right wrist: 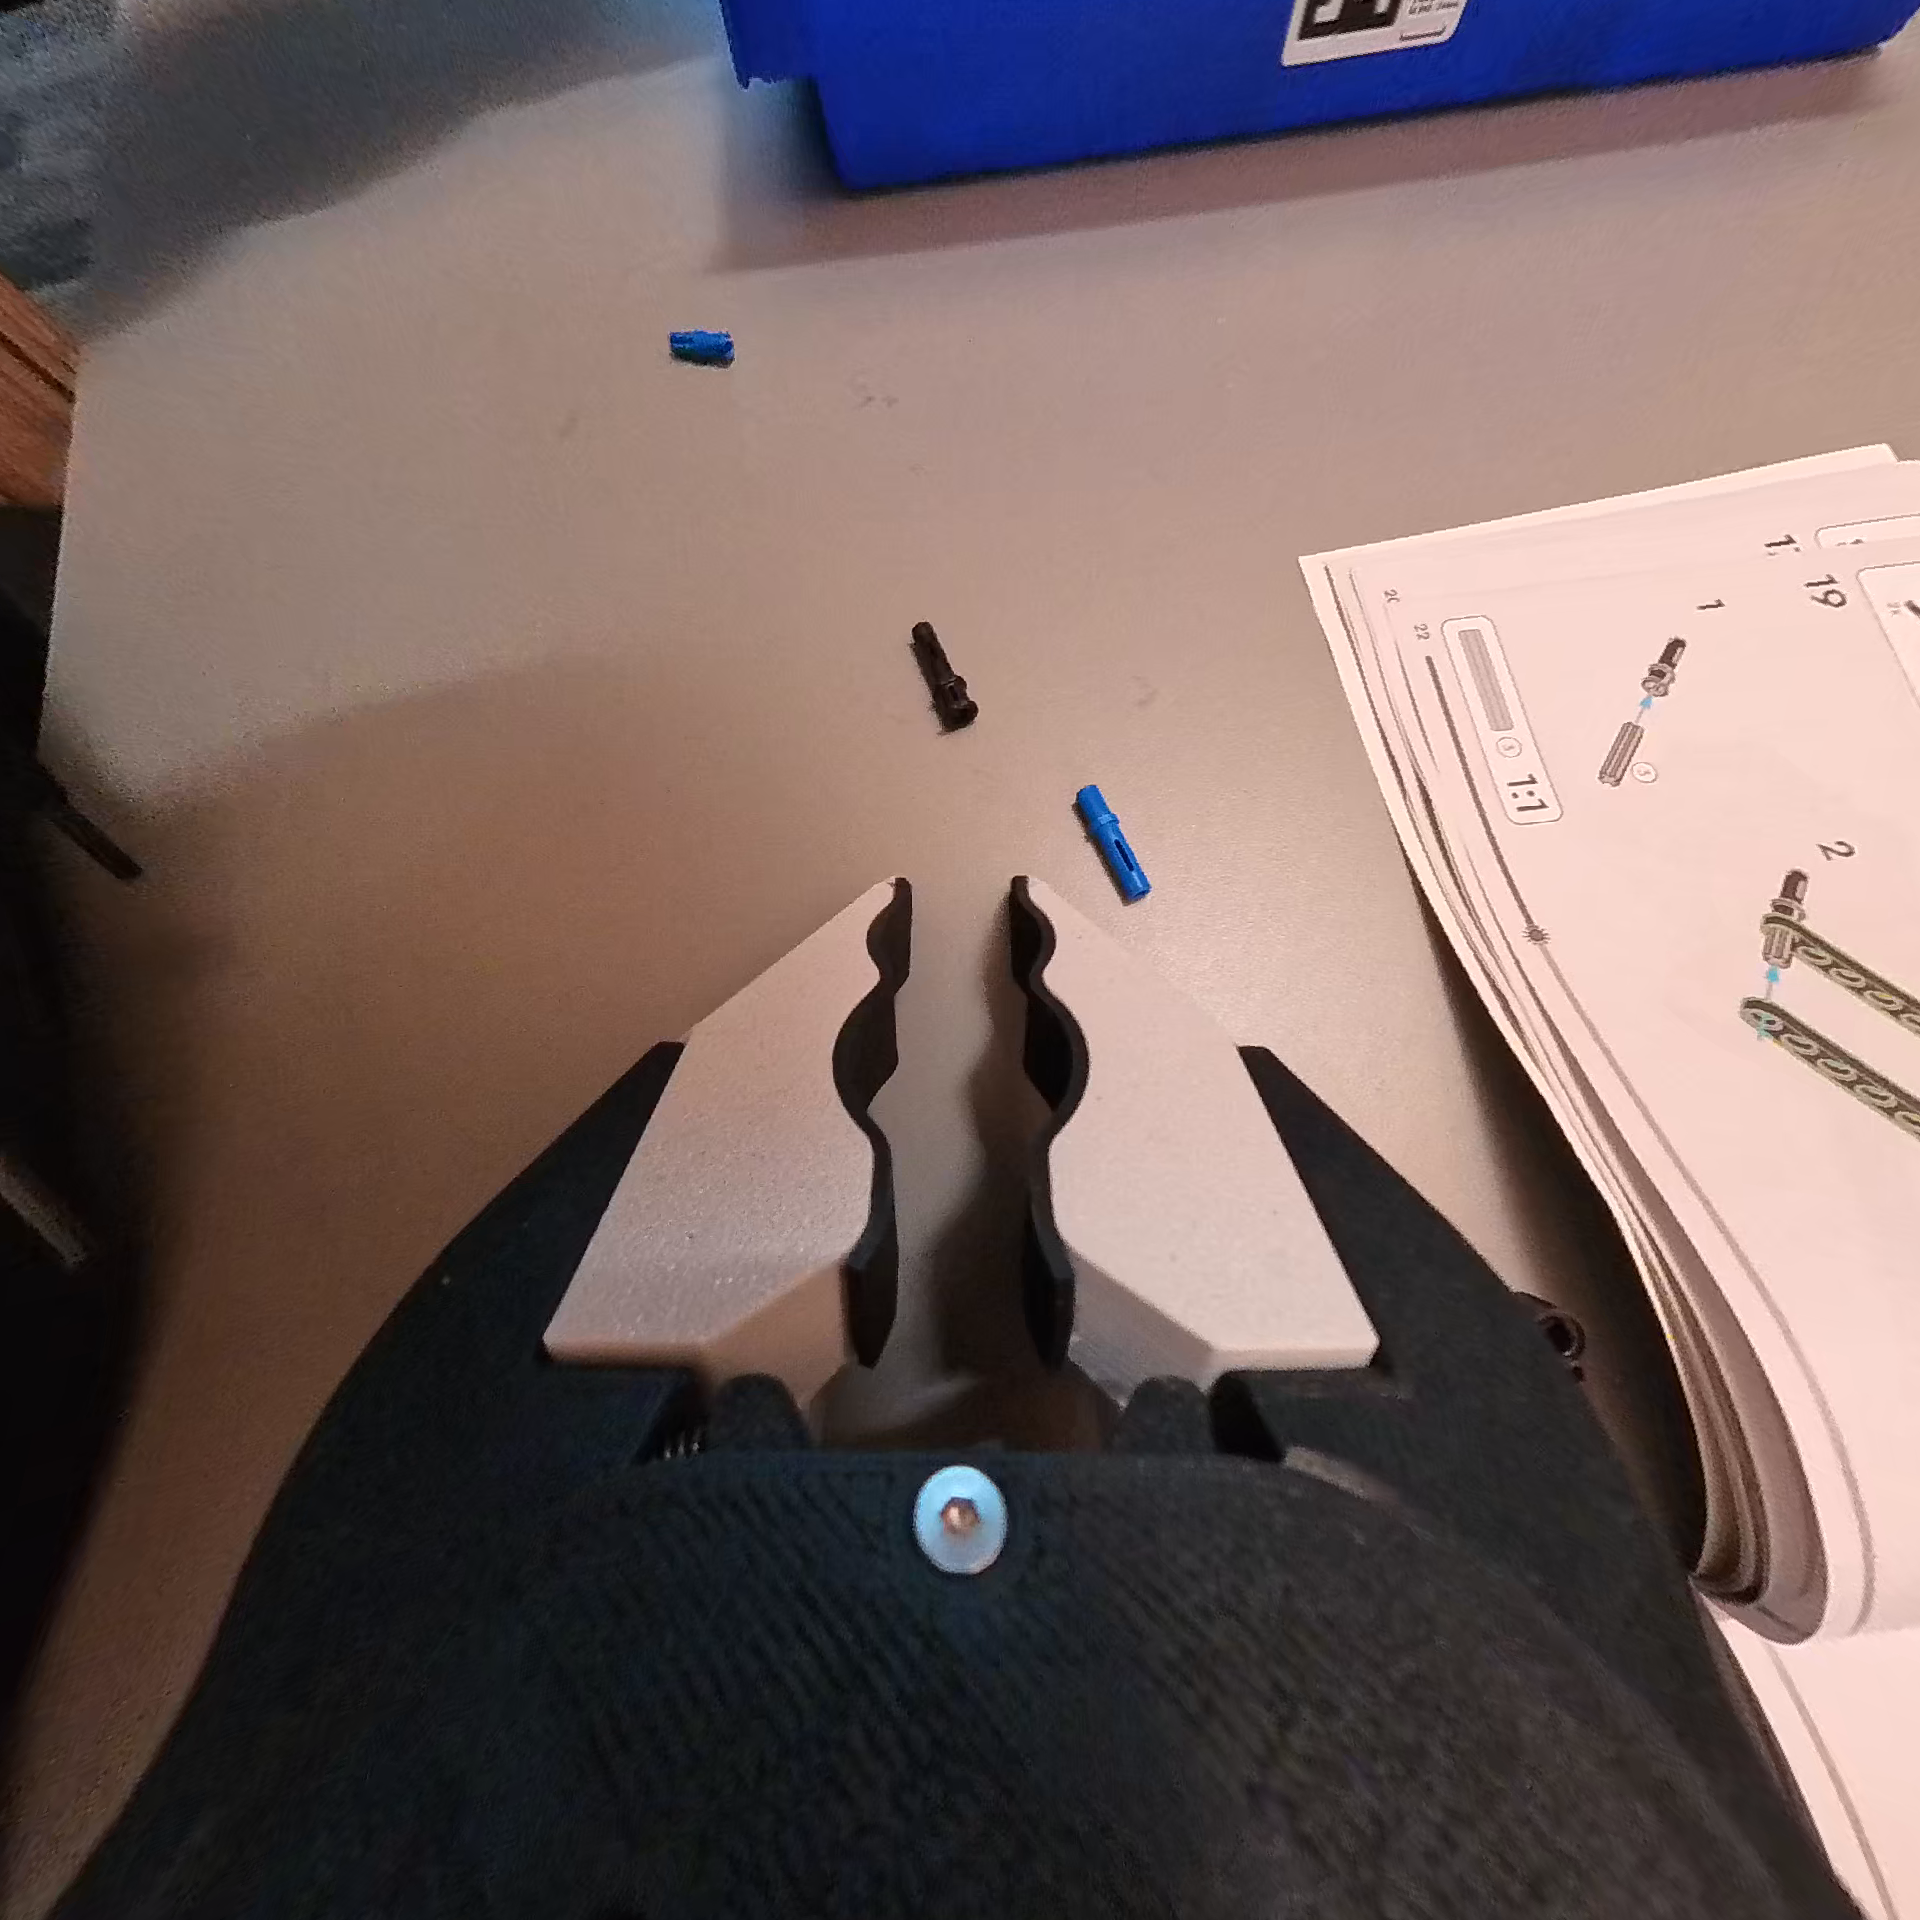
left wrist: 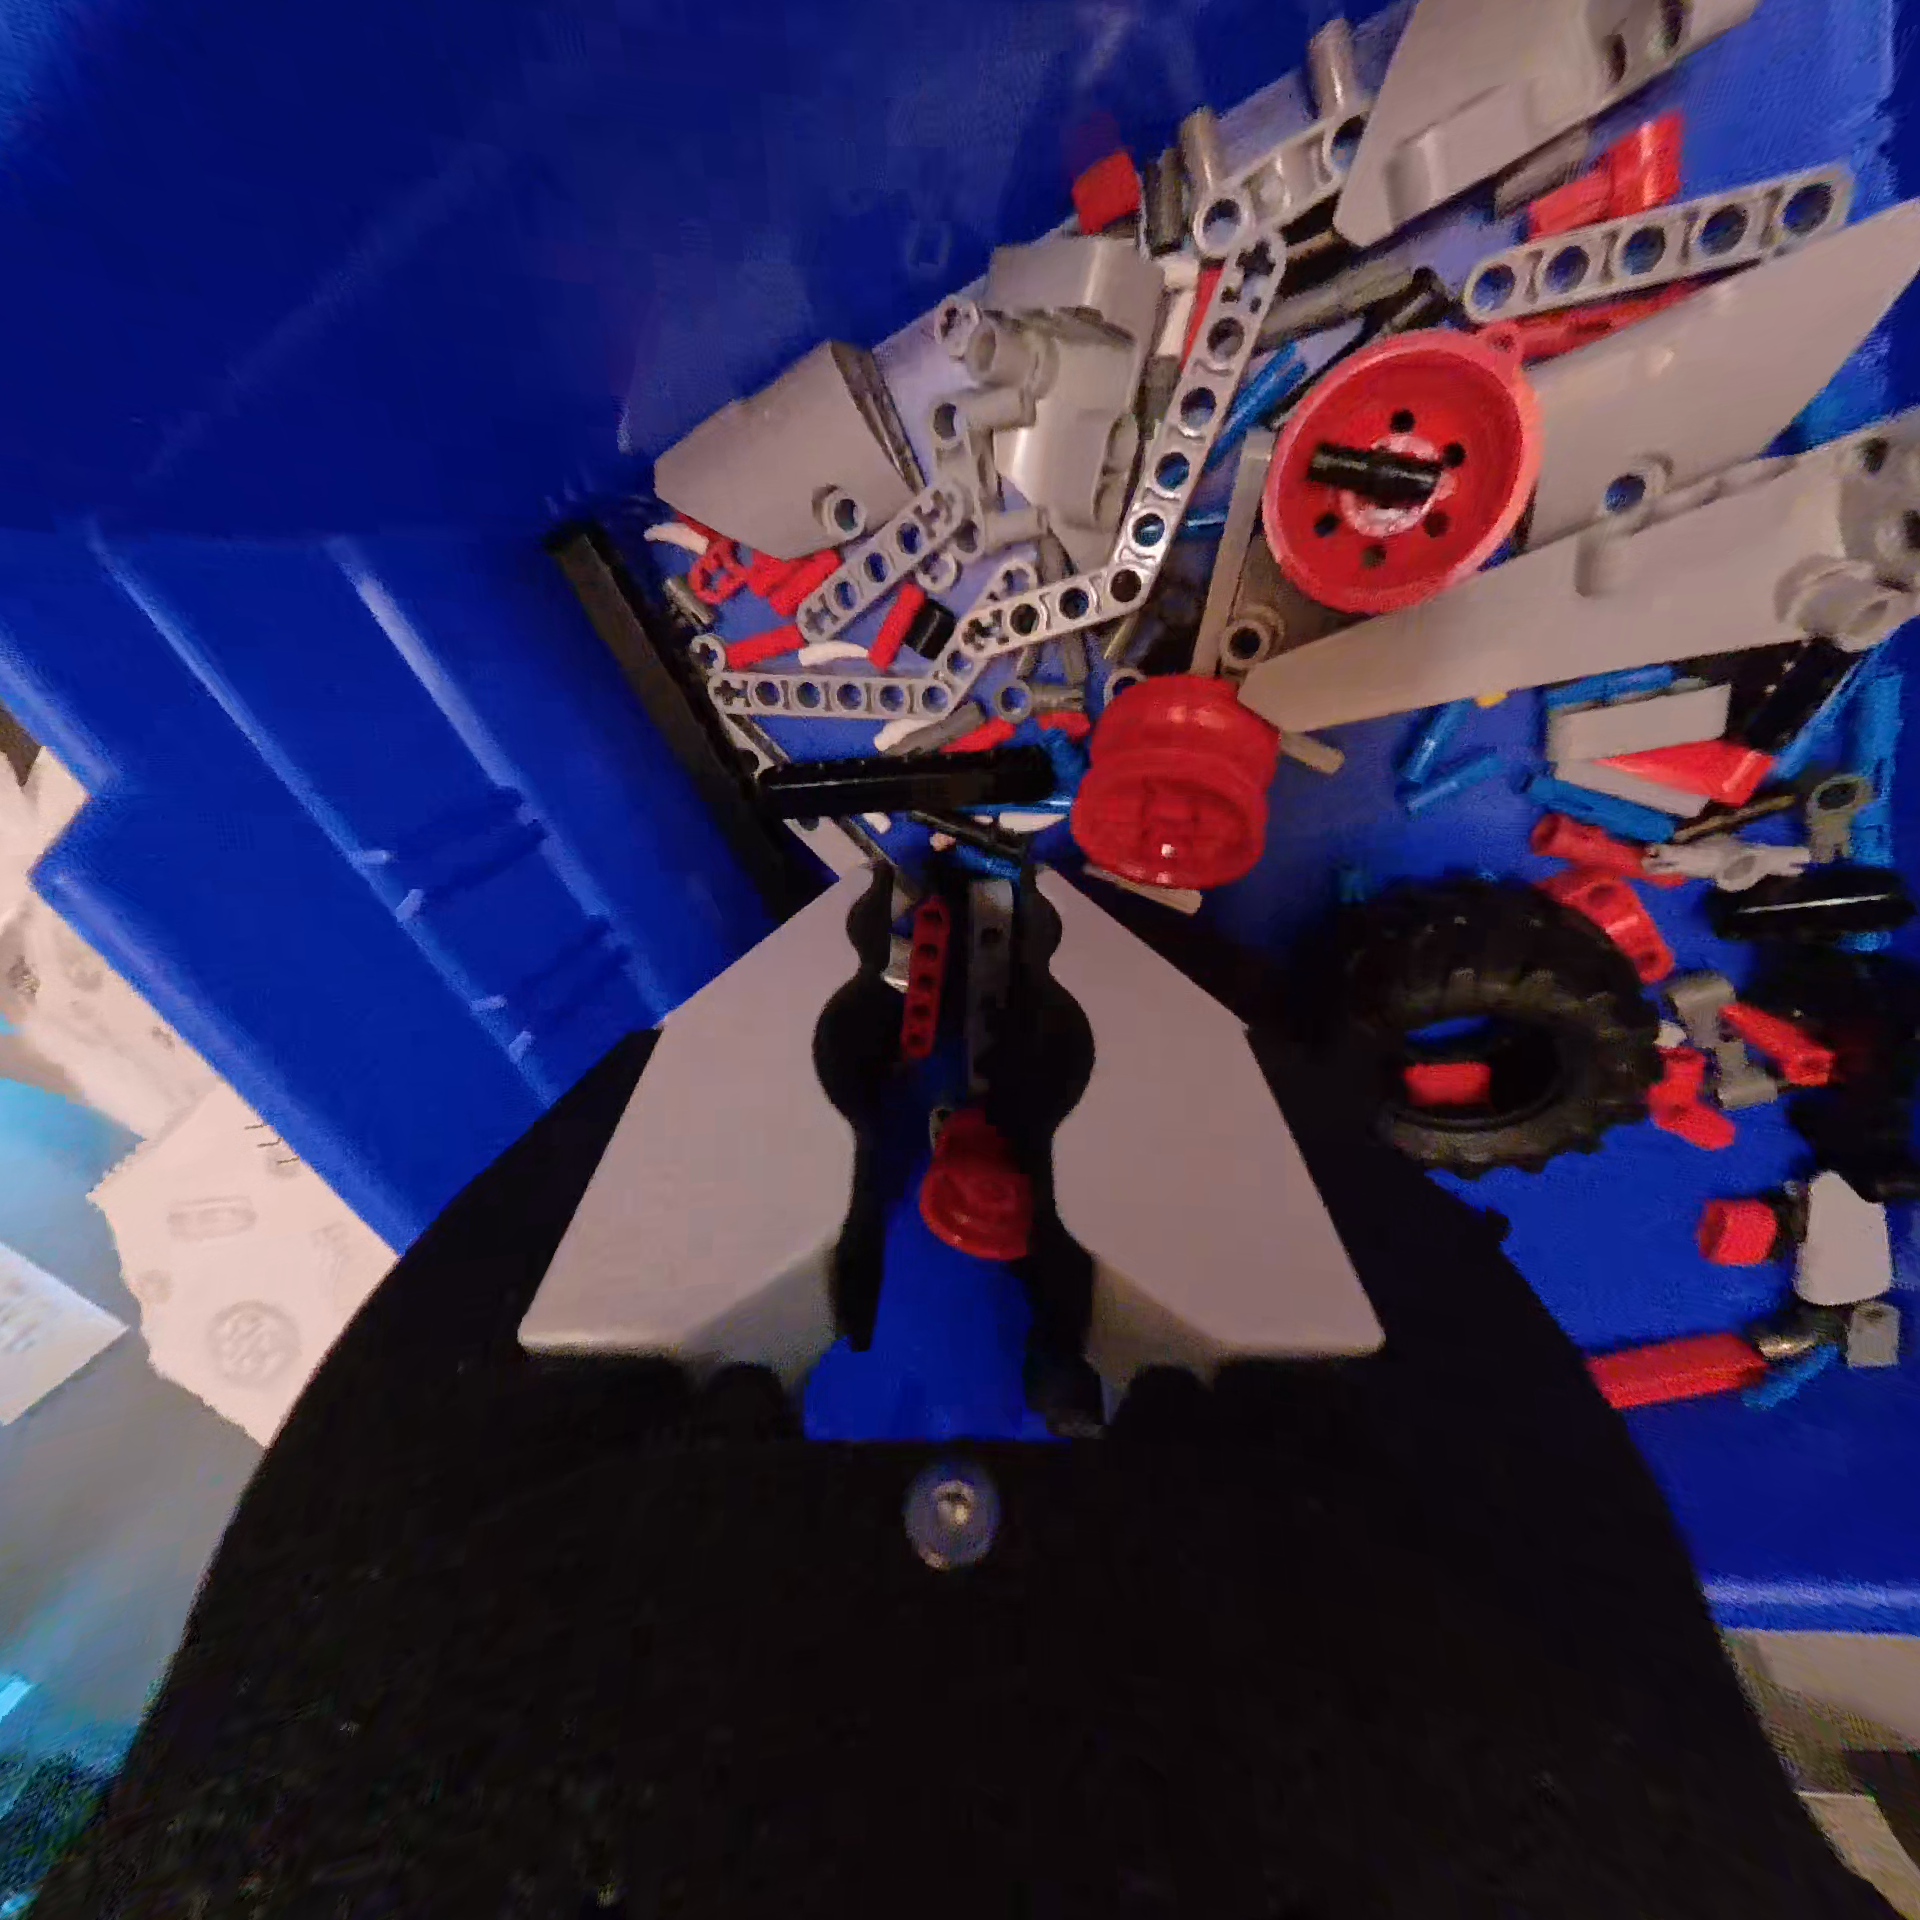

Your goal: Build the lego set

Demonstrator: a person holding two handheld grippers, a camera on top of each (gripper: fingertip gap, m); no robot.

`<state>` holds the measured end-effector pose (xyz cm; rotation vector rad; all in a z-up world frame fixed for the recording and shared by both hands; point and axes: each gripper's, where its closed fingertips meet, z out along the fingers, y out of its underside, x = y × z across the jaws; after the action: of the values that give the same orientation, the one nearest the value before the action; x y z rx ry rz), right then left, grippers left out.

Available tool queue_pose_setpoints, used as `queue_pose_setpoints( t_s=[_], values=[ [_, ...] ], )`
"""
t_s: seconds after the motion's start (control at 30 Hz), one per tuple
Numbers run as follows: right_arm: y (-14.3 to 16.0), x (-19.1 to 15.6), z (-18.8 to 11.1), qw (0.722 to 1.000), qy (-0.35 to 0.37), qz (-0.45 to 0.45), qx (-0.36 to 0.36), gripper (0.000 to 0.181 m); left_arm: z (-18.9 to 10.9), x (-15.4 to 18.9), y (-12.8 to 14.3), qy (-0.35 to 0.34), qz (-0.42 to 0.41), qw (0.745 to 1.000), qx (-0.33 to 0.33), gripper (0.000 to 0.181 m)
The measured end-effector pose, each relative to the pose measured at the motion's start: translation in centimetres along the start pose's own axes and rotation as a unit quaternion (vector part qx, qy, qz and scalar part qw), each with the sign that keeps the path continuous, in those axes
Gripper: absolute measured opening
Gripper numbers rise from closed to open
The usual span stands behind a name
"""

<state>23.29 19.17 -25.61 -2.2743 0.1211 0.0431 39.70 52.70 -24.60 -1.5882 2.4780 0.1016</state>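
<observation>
Sorting parts appears to be the step in hand. Left gripper reaches into the blue bin among loose pieces, jaws near-closed; whether anything is clamped, I cannot tell. Right gripper hangs parted and empty beside the manual, black pin just ahead. Next, judged: matching parts to the manual.

On the worktop beside the booklet: two blue pins, one black pin. One blue bin beyond them. Inside the bin: three red wheel hubs, one black tyre, several long grey panels, and a heap of grey beams and small red, blue and black bits too tangled to count.
</observation>
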Motion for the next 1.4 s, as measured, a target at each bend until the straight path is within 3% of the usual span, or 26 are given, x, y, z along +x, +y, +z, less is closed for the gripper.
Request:
queue_pose_setpoints(
  t_s=[0.3,0.53,0.67,0.73,0.9,1.07,1.27,1.33,1.4],
  values=[
    [0.0,-0.3,0.0,1.000,-0.012,-0.002,0.001,0.022,-0.2,0.3,-0.3,0.014,-0.012,1.000,-0.018,0.029],
    [0.0,-0.6,0.0,1.000,-0.013,-0.014,0.000,0.028,0.4,0.5,0.2,0.036,-0.003,0.994,-0.107,0.031],
    [0.1,-0.8,0.0,1.000,-0.011,-0.024,-0.001,0.029,0.6,0.8,-0.4,0.058,-0.013,0.990,-0.128,0.028],
    [0.1,-0.8,0.0,1.000,-0.010,-0.027,-0.002,0.031,0.7,1.2,-1.0,0.076,-0.022,0.990,-0.115,0.004],
    [0.1,-0.9,0.0,0.999,-0.007,-0.037,-0.003,0.034,0.6,0.9,-0.3,0.069,-0.037,0.991,-0.111,0.003],
    [0.2,-1.0,0.1,0.999,-0.003,-0.046,-0.004,0.035,-0.7,1.0,-0.9,0.085,-0.043,0.993,-0.066,0.000],
    [0.2,-1.1,0.1,0.999,-0.003,-0.046,-0.004,0.036,-3.5,0.2,-2.5,0.084,-0.058,0.994,0.032,0.000],
    [0.1,-1.1,0.1,0.999,-0.004,-0.046,-0.004,0.036,-5.4,-0.1,-3.5,0.076,-0.063,0.992,0.083,0.000],
    [0.1,-1.1,0.1,0.999,-0.004,-0.045,-0.004,0.036,-8.9,2.3,-4.4,0.104,-0.041,0.981,0.158,0.000]
  ],
)
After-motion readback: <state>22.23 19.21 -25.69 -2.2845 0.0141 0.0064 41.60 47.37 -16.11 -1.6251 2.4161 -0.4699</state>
